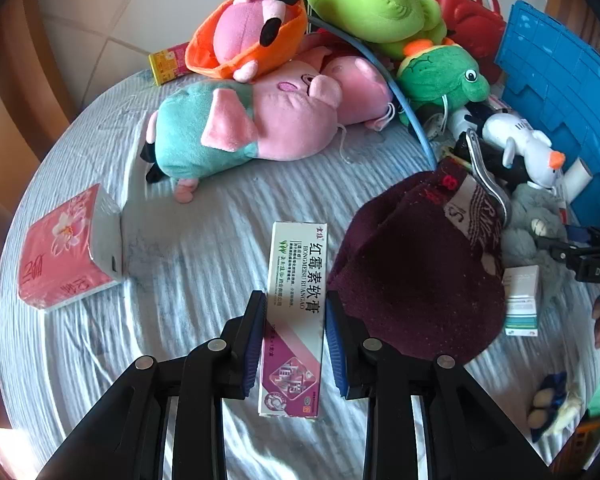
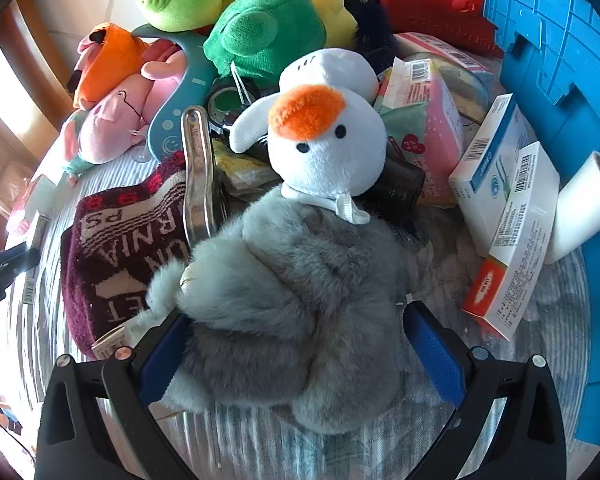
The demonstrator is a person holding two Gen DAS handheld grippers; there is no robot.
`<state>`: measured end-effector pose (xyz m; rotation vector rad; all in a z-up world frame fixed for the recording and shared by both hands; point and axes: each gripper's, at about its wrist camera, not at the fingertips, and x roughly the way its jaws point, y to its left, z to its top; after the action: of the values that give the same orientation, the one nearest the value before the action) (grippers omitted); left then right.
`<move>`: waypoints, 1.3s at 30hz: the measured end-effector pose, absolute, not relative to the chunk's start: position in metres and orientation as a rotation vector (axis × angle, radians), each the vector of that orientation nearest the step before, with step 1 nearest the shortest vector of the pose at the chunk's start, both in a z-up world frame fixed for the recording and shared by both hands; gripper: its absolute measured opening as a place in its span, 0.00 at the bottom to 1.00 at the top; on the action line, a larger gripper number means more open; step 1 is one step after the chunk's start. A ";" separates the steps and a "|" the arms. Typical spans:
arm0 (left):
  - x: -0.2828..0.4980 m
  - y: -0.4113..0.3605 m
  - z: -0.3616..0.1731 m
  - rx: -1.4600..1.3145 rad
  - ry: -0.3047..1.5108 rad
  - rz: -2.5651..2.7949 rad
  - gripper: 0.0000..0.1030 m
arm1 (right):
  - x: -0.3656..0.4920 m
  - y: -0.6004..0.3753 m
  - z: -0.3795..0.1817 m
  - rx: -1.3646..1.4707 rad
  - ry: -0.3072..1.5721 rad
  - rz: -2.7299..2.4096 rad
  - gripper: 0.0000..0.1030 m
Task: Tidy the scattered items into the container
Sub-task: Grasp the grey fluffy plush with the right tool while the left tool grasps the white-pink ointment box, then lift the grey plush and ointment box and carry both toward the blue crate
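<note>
The long ointment box [image 1: 294,316] lies flat on the pale ribbed surface [image 1: 188,232], just beside a maroon knit hat [image 1: 416,272]. The left tongs [image 1: 296,336] stand narrow around it, blue pads at both long sides. The right tongs [image 2: 300,344] stand wide around a grey furry plush [image 2: 296,312], below a white duck plush [image 2: 328,140]. The blue container [image 2: 556,40] stands at the right edge.

left wrist: steep down, close | right wrist: same | shared: maroon cloth [image 1: 416,264] [image 2: 112,248]
</note>
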<state>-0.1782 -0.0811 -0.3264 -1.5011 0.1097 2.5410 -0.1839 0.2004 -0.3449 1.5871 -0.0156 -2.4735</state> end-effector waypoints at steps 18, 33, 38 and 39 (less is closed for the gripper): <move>-0.165 -0.077 -0.304 -1.463 0.089 2.582 0.28 | -0.181 0.181 -0.342 1.594 0.113 -2.411 0.49; -0.147 -0.071 -0.272 -1.391 0.068 2.625 0.28 | -0.156 0.186 -0.281 1.448 0.097 -2.443 0.49; -0.141 -0.074 -0.257 -1.365 0.054 2.650 0.28 | -0.147 0.184 -0.255 1.398 0.096 -2.449 0.49; -0.139 -0.074 -0.253 -1.357 0.052 2.654 0.28 | -0.146 0.184 -0.249 1.388 0.095 -2.452 0.49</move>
<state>-0.1394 -0.0743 -0.2530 -1.3565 0.0523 2.6544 -0.1458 0.1845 -0.2494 1.3877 0.0950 -2.4517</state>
